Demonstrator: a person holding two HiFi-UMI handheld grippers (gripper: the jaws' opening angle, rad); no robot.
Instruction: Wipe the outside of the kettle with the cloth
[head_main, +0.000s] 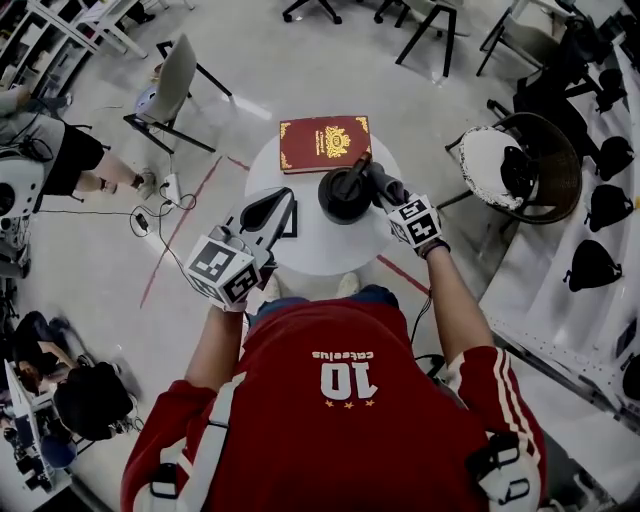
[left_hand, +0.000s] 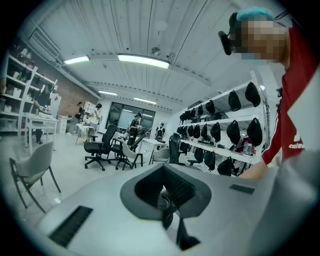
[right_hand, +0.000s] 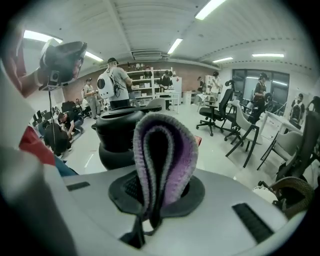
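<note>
The black kettle (head_main: 345, 193) stands upright in the middle of a small round white table (head_main: 310, 255). My right gripper (head_main: 366, 172) is at the kettle's far right side, shut on a folded purple and grey cloth (right_hand: 162, 155). In the right gripper view the cloth sticks up between the jaws of the gripper (right_hand: 159, 192), and the kettle (right_hand: 119, 137) sits just behind it on the left. My left gripper (head_main: 270, 207) hovers over the table's left part, apart from the kettle. Its jaws (left_hand: 165, 192) are shut with nothing between them, and they point out into the room.
A red book (head_main: 325, 142) lies on the table's far edge. A grey chair (head_main: 170, 85) stands at the back left, and a wicker chair (head_main: 535, 160) with a white cushion at the right. Cables (head_main: 160, 205) run over the floor at the left. A person (head_main: 60, 155) sits at the left edge.
</note>
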